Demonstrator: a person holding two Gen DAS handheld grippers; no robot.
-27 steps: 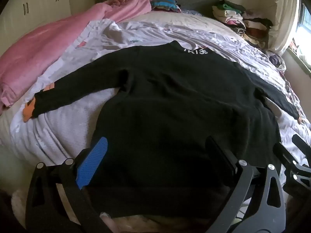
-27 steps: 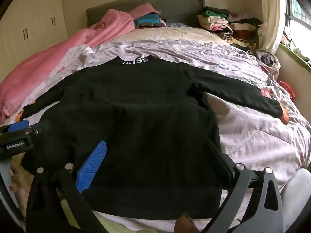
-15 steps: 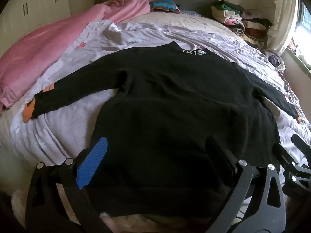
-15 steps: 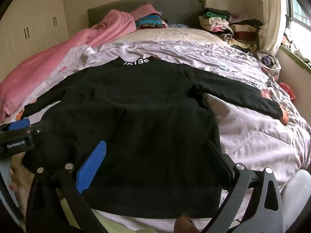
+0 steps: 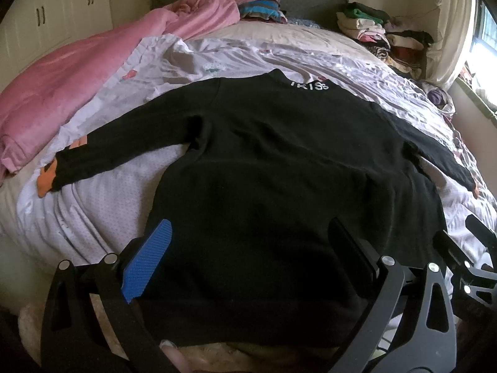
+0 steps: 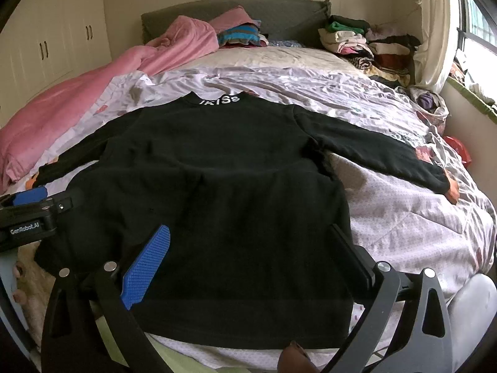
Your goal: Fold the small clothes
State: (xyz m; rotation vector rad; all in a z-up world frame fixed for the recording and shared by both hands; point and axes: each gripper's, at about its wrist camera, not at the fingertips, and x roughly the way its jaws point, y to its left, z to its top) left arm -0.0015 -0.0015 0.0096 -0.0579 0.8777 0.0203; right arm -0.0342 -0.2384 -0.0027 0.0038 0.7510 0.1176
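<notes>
Both grippers hover at the near edge of the bed (image 6: 403,217), above the hem (image 6: 248,326) of the dress (image 6: 217,186). The left gripper (image 5: 248,255) has its jaws spread wide, nothing between them; the right gripper (image 6: 251,255) is likewise spread and empty. Neither touches the cloth, as far as the low view allows a judgement.

Change over the last second: almost none. The dress lies in the same pose and both grippers hold nearly the same station, with only a slight drift of view. Meaning for the task: spreading appears finished and the first fold has not begun.

The dress is black and lies flat, hem near, collar (image 6: 220,99) with white lettering far. The left sleeve (image 5: 124,152) stretches out to an orange cuff (image 5: 45,180). The right sleeve (image 6: 372,152) stretches out to its own orange cuff (image 6: 452,191). A seam crosses the body at mid-length, with the skirt part nearest the grippers.

The next move is probably a pinch at a sleeve or a side edge, to bring it over the body.

Containers: none in view. Stored items sit loose on the bed beyond the dress. A pink blanket (image 6: 62,108) runs along the left side. A striped stack (image 6: 239,35) lies by the headboard (image 6: 279,12). A pile of folded clothes (image 6: 366,43) occupies the far right corner, the likely destination for the finished fold.
</notes>
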